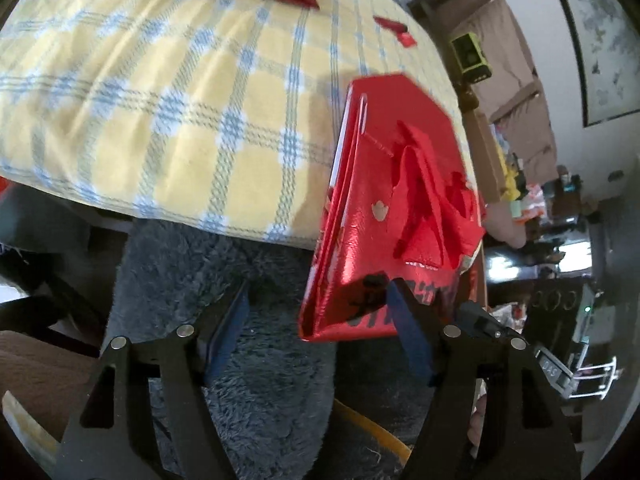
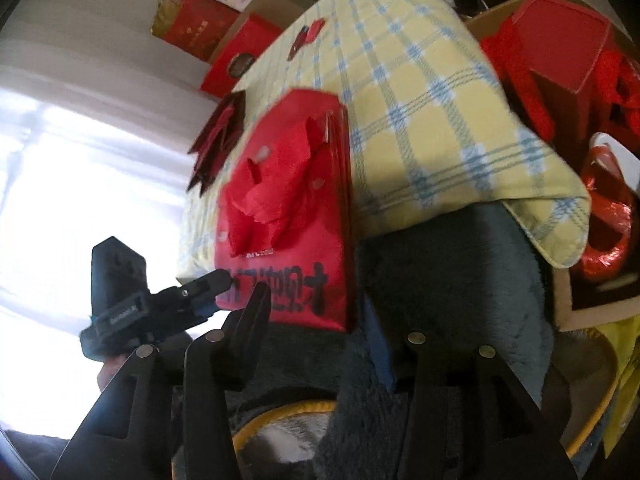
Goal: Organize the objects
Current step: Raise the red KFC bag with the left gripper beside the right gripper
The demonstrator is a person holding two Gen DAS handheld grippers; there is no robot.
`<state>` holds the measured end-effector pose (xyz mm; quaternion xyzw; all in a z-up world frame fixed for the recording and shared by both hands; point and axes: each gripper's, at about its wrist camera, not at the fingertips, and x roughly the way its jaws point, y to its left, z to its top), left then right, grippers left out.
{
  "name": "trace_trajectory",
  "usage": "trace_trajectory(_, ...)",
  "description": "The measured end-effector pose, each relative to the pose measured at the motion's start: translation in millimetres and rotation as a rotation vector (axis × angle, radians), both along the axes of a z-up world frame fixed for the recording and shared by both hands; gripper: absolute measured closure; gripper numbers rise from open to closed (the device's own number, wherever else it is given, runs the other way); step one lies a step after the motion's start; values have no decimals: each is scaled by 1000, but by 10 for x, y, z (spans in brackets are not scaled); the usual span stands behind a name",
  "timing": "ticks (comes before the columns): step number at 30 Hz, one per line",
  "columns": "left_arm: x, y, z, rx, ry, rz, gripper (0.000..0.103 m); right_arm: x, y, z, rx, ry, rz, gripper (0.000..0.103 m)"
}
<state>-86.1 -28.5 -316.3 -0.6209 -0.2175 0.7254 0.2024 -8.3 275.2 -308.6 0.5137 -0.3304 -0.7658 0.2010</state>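
While the red foil gift bag (image 1: 384, 208) lies flat on the near edge of the yellow-and-blue checked cloth (image 1: 160, 92), both grippers hover right at its bottom end. From the left wrist view, the left gripper (image 1: 320, 300) has its fingers spread wide, one blue-padded finger (image 1: 228, 320) out over the grey fluffy blanket (image 1: 256, 360) and the other up against the bag's lower corner, with nothing pinched between them. You can see the bag's red ribbon handles (image 1: 424, 184) crumpled loose across its face, and black lettering along its bottom strip. Over in the right wrist view, the right gripper (image 2: 316, 312) also stands apart, its left finger (image 2: 252, 312) close to the lettered strip of that bag (image 2: 288, 216) and its right finger mostly hidden low against the blanket (image 2: 440, 280); the bag is not between the pads. The other gripper's black tip (image 2: 208, 284) pokes in from the left, touching or very nearly touching the bag's bottom corner, too blurred to call. Further back on the cloth (image 2: 420, 92), a darker red folded bag (image 2: 220, 136) lies near the far edge, with a small red scrap (image 2: 308, 34) beyond it. Off to the right, a cardboard box (image 2: 500, 12) holds more red bags (image 2: 560, 40), and a shiny red foil item (image 2: 608, 232) sits just beside the cloth's corner. Red gift boxes (image 2: 224, 40) are stacked against the wall behind.
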Motion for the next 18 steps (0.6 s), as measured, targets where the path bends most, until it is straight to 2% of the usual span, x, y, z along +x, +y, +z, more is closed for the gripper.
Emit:
trace_trajectory(10,-42,275,-15,-36,62,-40,39,-75,-153,-43,91,19,17,59)
trace_trajectory(14,36,397,81,-113,130,-85,38,-38,-175,-21,133,32,4,60)
trace_trajectory(18,109,443,234,-153,210,-93,39,-19,-246,94,196,90,15,60)
